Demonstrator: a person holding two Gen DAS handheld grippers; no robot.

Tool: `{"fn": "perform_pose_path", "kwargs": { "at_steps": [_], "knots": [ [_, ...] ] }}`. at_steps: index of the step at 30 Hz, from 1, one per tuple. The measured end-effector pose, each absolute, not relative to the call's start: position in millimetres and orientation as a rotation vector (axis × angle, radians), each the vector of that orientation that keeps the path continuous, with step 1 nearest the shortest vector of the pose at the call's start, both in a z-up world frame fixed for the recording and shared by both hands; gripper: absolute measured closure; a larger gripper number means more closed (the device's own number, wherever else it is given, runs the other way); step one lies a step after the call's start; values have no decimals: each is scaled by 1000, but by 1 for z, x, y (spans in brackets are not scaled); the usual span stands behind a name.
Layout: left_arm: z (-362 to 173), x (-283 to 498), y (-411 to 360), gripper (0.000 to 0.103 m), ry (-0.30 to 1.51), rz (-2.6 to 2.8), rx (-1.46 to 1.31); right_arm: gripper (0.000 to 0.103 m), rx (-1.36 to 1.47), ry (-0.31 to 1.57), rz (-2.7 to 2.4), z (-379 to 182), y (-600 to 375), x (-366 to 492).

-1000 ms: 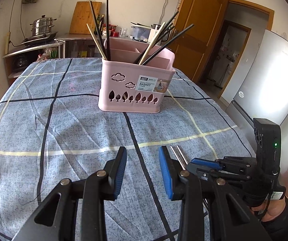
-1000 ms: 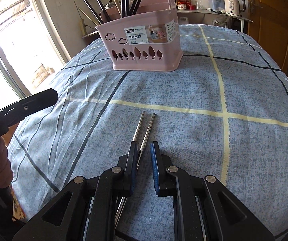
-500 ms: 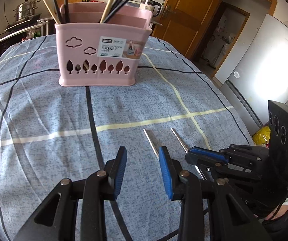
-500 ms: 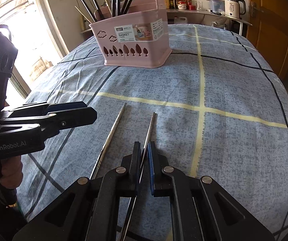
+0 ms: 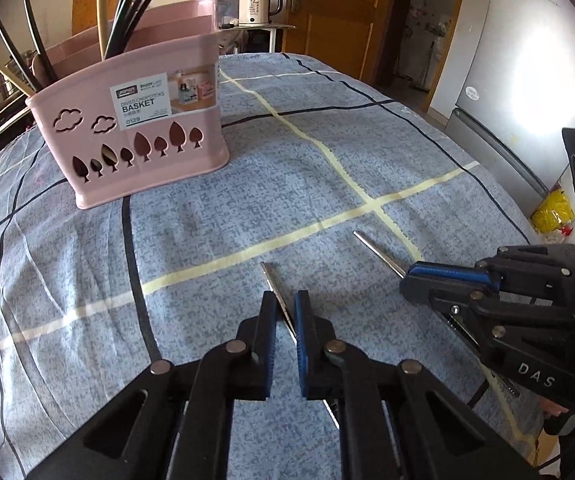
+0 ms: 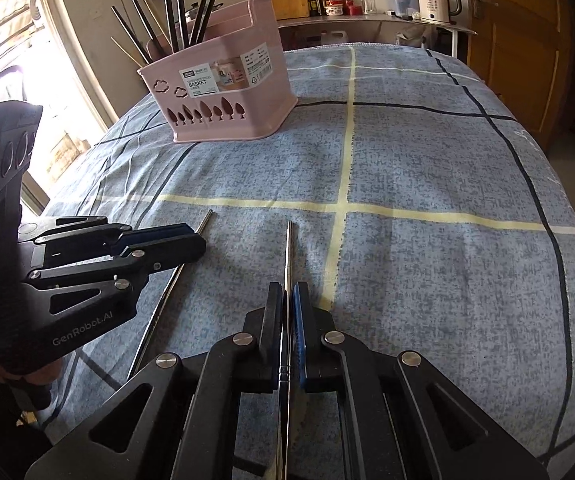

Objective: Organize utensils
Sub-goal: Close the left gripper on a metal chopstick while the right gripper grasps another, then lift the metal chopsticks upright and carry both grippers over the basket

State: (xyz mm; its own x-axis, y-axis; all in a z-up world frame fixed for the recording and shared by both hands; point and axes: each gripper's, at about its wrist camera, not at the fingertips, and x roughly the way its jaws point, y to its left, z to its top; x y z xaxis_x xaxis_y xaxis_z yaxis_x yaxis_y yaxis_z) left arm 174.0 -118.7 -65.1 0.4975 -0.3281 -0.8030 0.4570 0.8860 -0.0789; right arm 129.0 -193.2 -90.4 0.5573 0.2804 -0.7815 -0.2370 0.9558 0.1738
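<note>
Two metal chopsticks lie on the blue checked tablecloth. My left gripper [image 5: 285, 312] has closed around the left chopstick [image 5: 272, 282], its pads nearly touching it. My right gripper [image 6: 288, 304] is shut on the right chopstick [image 6: 289, 252], which also shows in the left wrist view [image 5: 375, 249]. The left chopstick shows in the right wrist view [image 6: 203, 228], partly hidden under the left gripper [image 6: 191, 240]. The pink chopstick basket [image 5: 135, 128] stands farther back, holding several dark and wooden chopsticks; it also shows in the right wrist view [image 6: 223, 100].
A white kettle [image 5: 255, 4] stands on a side table behind the table [image 5: 407, 168]. A wooden door [image 5: 339, 12] and a fridge [image 5: 527, 80] are to the right. A window [image 6: 3, 60] is on the left.
The left gripper moved forward and right over the left chopstick and its jaws closed in on it. The right gripper stayed shut on the right chopstick. The two chopsticks are farther apart.
</note>
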Motion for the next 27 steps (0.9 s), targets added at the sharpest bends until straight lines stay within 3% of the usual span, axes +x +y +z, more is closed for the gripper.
{"fn": "perform_pose_path", "kwargs": {
  "at_steps": [12, 27],
  "knots": [
    [-63, 181, -109, 96, 973, -455, 174, 94, -37, 962, 293, -88, -176, 153],
    [-52, 184, -105, 98, 938, -477, 138, 99, -29, 907, 326, -74, -170, 151]
  ]
}}
